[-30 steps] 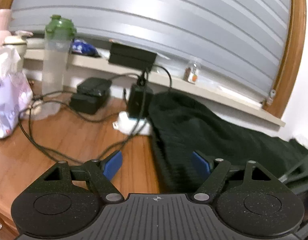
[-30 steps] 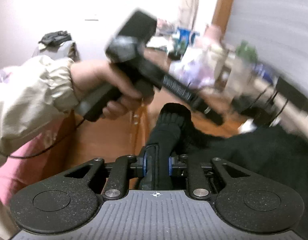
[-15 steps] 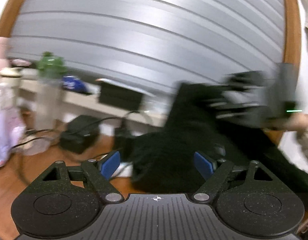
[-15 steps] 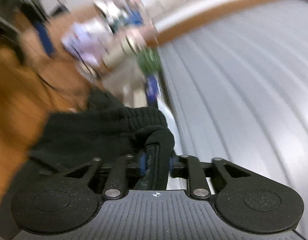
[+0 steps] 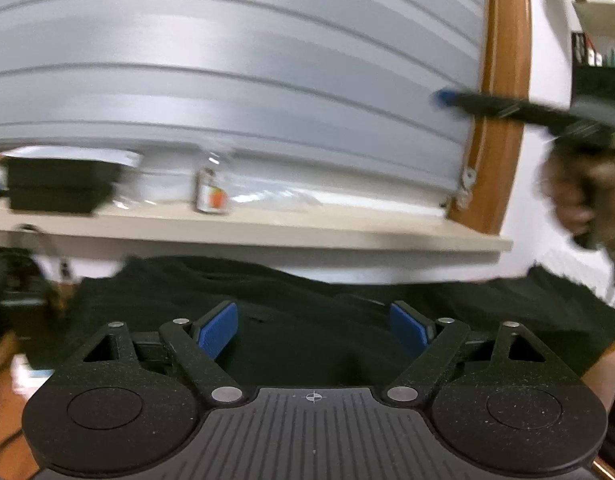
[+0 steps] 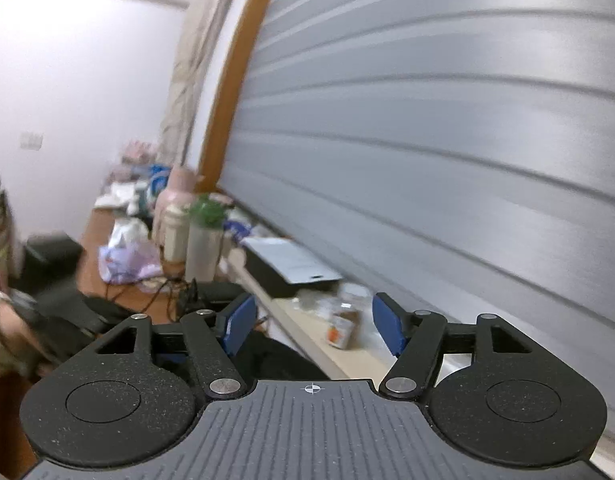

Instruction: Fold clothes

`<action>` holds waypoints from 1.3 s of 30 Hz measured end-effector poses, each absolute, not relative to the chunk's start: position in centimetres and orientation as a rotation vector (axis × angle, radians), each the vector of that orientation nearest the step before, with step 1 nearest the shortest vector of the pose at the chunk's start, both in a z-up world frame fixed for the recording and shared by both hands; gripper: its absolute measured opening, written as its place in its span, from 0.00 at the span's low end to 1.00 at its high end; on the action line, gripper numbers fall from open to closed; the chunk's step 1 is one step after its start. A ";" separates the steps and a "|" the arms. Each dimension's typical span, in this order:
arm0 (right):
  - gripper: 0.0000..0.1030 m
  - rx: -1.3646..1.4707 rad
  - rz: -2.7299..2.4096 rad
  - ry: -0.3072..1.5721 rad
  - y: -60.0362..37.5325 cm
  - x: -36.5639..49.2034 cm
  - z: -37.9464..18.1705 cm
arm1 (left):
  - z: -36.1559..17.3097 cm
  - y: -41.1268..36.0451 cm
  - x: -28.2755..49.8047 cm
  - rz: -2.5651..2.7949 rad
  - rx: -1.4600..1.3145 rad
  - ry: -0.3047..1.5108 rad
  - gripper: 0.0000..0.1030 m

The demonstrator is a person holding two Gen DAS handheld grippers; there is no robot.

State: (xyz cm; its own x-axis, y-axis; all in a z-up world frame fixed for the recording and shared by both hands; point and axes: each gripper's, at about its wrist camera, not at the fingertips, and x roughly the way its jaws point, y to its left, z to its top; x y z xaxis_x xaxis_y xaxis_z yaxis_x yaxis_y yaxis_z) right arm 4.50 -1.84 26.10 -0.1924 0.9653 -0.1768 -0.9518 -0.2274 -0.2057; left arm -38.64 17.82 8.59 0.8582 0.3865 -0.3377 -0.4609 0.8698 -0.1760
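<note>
- Because the black garment (image 5: pixel 307 312) is soft knit cloth, I judge it light and limp; it will sag and bunch, so an edge or corner is the best hold.
- It lies on the wooden table (image 5: pixel 3 440), below the window ledge (image 5: pixel 267 232).
- The left gripper (image 5: pixel 313 326) is wide, nothing pinched.
- The right gripper (image 6: pixel 309 326) has just been opening and is empty.
</note>
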 end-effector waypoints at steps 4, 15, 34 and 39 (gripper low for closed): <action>0.71 -0.283 1.689 -0.039 -9.3 7.4 27.9 | 7.7 16.8 -34.4 0.376 -0.241 0.345 0.59; 0.72 -0.416 1.301 0.091 -23.7 14.7 23.3 | 7.1 12.8 -22.1 0.161 -0.064 0.576 0.72; 0.72 -0.633 1.235 0.512 -27.3 19.5 6.0 | 3.7 10.8 -11.8 -0.177 0.138 0.847 0.00; 0.71 -0.603 1.242 0.557 -28.5 21.0 4.4 | 3.9 11.0 -12.6 -0.176 0.118 0.798 0.00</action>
State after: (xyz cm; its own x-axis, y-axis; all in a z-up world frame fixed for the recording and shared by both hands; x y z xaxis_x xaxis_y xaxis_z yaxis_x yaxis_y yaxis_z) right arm 20.99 -28.48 4.38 0.2328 0.6923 -0.6831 -0.9705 0.2111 -0.1169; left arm -12.56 11.01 3.87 0.6847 -0.1127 -0.7201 0.2015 0.9787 0.0385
